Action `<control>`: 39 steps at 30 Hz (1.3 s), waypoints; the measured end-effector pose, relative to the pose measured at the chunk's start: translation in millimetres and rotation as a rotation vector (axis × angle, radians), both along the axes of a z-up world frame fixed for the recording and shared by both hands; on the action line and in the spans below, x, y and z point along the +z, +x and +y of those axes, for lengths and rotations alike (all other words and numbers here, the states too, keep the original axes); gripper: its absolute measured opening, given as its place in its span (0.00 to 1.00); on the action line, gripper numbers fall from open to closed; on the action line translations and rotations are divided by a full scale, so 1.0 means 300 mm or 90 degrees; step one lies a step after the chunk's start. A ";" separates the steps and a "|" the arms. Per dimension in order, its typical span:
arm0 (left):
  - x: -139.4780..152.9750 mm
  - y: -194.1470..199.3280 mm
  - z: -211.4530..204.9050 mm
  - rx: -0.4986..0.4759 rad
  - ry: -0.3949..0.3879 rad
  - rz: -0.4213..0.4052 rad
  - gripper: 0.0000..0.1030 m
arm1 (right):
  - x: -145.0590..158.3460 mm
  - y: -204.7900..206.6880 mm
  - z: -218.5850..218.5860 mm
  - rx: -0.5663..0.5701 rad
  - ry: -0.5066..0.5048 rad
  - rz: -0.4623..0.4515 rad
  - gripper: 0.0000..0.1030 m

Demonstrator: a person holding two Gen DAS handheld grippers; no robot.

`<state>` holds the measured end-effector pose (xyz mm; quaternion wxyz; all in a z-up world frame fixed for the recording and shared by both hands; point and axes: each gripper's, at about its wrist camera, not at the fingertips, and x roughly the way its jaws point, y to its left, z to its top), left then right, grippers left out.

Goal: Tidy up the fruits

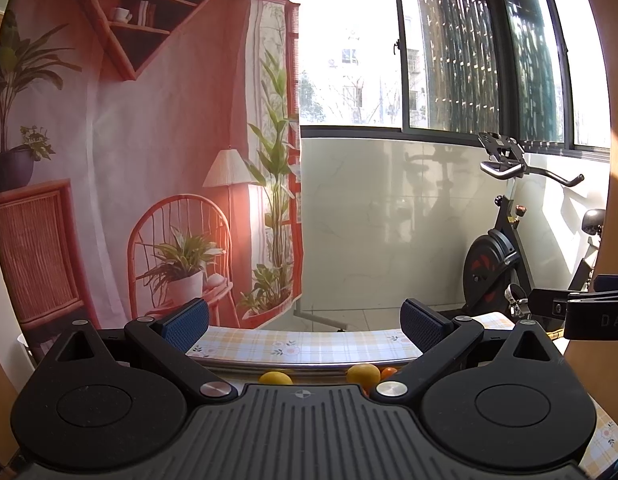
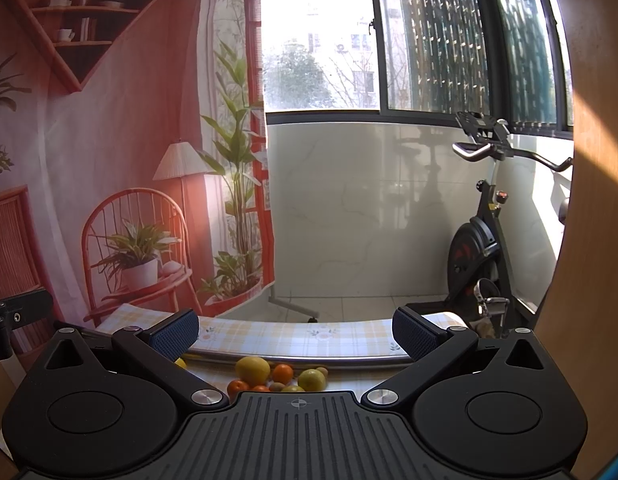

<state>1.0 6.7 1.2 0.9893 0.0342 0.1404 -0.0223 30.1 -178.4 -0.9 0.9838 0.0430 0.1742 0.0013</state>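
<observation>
Both hand-held grippers spread wide (nothing held), left [image 1: 305,322], right [image 2: 295,330], fruits [image 2: 277,376] below

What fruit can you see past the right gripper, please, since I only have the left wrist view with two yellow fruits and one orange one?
Observer: The right wrist view shows a bigger pile on the checked tablecloth: a large lemon with a mandarin just right of it.
Operator: Thank you. Is there anything that is not citrus?
Observer: Yes, a small brown kiwi lies behind a yellow-green lemon.
Operator: Is the right gripper holding anything?
Observer: No, the right gripper is open with nothing between its blue pads, above the pile.
Operator: And the tray?
Observer: A metal rim runs just behind the fruit.
</observation>
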 end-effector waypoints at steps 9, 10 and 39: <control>0.000 -0.001 0.006 -0.006 -0.001 0.000 1.00 | 0.001 -0.003 0.000 0.000 0.000 -0.001 1.00; 0.000 0.001 0.008 -0.006 -0.001 0.001 1.00 | 0.001 -0.002 0.001 -0.001 0.000 -0.001 1.00; -0.003 0.011 0.014 -0.016 -0.004 0.006 1.00 | -0.004 0.005 0.005 0.000 0.002 -0.001 1.00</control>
